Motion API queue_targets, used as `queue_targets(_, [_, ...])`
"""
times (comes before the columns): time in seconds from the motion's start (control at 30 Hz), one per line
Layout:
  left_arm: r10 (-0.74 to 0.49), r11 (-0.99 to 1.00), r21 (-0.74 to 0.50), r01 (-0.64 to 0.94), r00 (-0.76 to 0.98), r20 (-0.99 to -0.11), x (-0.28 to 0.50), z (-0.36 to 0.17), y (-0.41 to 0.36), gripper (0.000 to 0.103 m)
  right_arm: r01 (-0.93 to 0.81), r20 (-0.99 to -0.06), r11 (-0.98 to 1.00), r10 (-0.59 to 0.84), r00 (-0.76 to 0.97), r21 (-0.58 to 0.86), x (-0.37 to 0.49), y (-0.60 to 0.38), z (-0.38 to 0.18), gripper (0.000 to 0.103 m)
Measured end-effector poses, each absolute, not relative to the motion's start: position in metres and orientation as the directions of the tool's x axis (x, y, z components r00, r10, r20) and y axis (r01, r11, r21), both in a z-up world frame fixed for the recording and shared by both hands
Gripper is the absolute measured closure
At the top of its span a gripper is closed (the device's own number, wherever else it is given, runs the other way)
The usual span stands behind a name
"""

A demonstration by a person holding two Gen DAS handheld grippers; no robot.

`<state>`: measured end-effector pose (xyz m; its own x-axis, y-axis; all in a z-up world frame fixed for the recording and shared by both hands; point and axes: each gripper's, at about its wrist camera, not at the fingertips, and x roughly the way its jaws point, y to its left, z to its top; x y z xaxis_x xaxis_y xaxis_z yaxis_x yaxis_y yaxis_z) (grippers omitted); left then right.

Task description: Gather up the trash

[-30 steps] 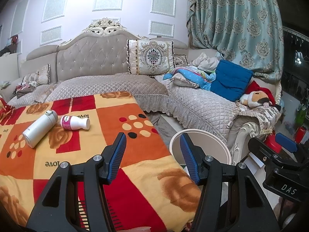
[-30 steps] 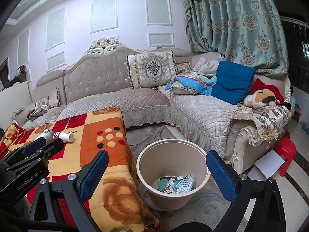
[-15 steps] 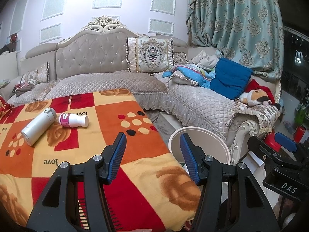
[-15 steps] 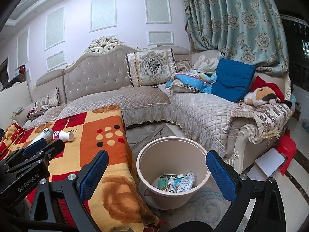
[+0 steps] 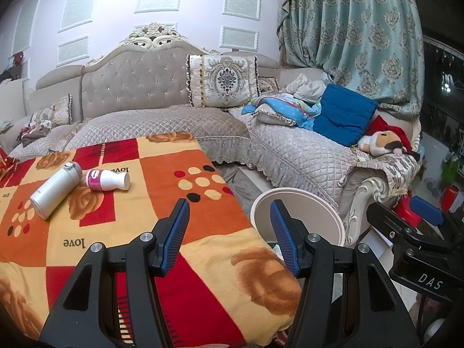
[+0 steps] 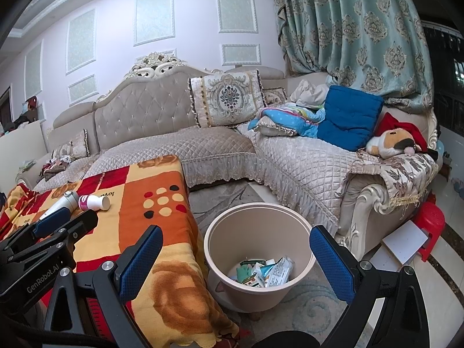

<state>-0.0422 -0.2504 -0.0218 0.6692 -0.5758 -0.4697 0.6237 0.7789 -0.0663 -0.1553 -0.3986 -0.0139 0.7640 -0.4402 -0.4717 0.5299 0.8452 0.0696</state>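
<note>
We are holding the left tongs (image 5: 229, 221) parted and empty beside the bin (image 6: 258, 264); right tongs (image 6: 235, 256) gaping wide over the bin; two bottles (image 5: 108, 180) lying on the tabletop (image 5: 162, 191) left of it.

two bottles (image 5: 108, 180), one bin (image 6: 259, 256), two cushions (image 6: 349, 117).

Table (image 5: 203, 203): flask (image 5: 55, 190) and small bottle (image 5: 107, 180) lying side by side, far left | Bin (image 6: 258, 258): on floor right of table, wrappers (image 6: 262, 271) inside | Sofa (image 6: 226, 150): behind both | Stool (image 6: 432, 223): right of sofa's arm
</note>
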Motion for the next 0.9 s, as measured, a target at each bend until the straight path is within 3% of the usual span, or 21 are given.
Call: queue_targets(0.9, [-0.578, 0.772, -0.060, 0.633, 0.659, -0.482, -0.0431, -0.0269, -0.2538, 0.047, 0.533, -0.488, 0.843, -0.437, 0.756, 0.070, -0.1566, -0.4030, -0.0187, 0.002])
